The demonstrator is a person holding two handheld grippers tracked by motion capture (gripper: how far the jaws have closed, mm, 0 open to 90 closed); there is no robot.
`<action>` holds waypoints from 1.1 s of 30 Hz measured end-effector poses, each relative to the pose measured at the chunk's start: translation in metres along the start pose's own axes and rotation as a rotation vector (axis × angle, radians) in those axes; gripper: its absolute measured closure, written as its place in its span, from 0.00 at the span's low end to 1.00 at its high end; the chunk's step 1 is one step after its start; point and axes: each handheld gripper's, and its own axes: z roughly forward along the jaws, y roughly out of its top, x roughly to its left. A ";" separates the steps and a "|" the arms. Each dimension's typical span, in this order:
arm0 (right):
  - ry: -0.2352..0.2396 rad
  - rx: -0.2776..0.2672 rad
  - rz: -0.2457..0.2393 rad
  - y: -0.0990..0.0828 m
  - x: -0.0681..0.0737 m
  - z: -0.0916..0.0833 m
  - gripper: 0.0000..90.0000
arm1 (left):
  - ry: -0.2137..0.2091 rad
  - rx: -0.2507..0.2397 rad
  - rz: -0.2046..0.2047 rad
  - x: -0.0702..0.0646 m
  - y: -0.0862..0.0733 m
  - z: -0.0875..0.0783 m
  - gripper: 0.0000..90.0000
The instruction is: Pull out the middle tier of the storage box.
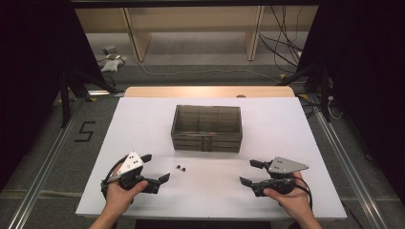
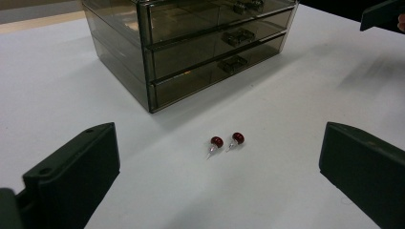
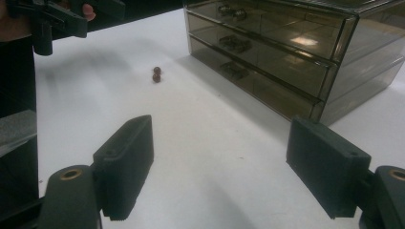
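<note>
Two red-headed pins (image 2: 224,141) lay side by side on the white bench (image 1: 143,119), just before the smoky drawer box (image 1: 206,128), between the grippers. The left gripper (image 1: 155,168) and right gripper (image 1: 249,172) stood wide, holding nothing. The drawers' contents were unreadable through the tinted plastic.

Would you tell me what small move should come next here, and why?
Probably ease the left gripper forward toward the two red studs: its jaws stand open with nothing between them, the studs lie loose just ahead, and the drawer box is shut.
</note>
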 end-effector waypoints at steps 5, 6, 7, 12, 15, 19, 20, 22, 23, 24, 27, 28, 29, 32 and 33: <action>-0.002 -0.002 -0.012 0.000 0.000 0.001 0.29 | 0.006 -0.004 -0.006 0.001 0.000 -0.001 0.00; -0.002 -0.003 -0.014 0.000 0.001 0.001 0.29 | 0.006 -0.006 -0.006 0.001 0.000 -0.002 0.00; -0.003 0.000 -0.022 0.000 0.001 0.001 0.30 | 0.006 -0.007 -0.004 0.001 0.001 -0.002 0.00; -0.032 0.007 -0.063 0.002 0.003 0.003 0.35 | 0.001 -0.008 0.010 0.001 0.001 -0.001 0.00; -0.052 0.019 -0.097 0.005 0.008 0.006 0.37 | -0.007 -0.010 0.012 0.000 0.001 -0.001 0.01; -0.108 0.054 -0.146 0.008 0.013 0.013 0.39 | -0.008 -0.004 0.020 0.000 0.002 -0.001 0.01; -0.123 0.065 -0.167 0.009 0.014 0.016 0.39 | -0.006 -0.003 0.021 -0.001 0.002 -0.001 0.01; -0.139 0.080 -0.193 0.012 0.017 0.020 0.41 | -0.006 0.001 0.017 0.000 0.002 0.000 0.01; -0.176 0.099 -0.242 0.016 0.020 0.026 0.43 | -0.009 0.000 0.004 0.000 0.001 0.001 0.01; -0.176 0.099 -0.242 0.016 0.020 0.026 0.43 | -0.017 -0.003 -0.013 0.001 0.001 0.001 0.01; -0.210 0.128 -0.331 0.021 0.026 0.036 0.48 | -0.017 -0.012 -0.029 0.003 0.002 0.002 0.02; -0.223 0.142 -0.366 0.023 0.028 0.040 0.49 | -0.016 -0.009 -0.030 0.003 0.001 0.002 0.02; -0.230 0.151 -0.399 0.024 0.030 0.044 0.51 | -0.014 -0.004 -0.025 0.003 0.001 0.002 0.02; -0.265 0.173 -0.483 0.031 0.037 0.058 0.54 | -0.007 -0.003 -0.014 0.002 0.001 0.002 0.02; -0.273 0.179 -0.503 0.033 0.039 0.063 0.54 | -0.007 -0.005 -0.012 0.002 0.001 0.001 0.02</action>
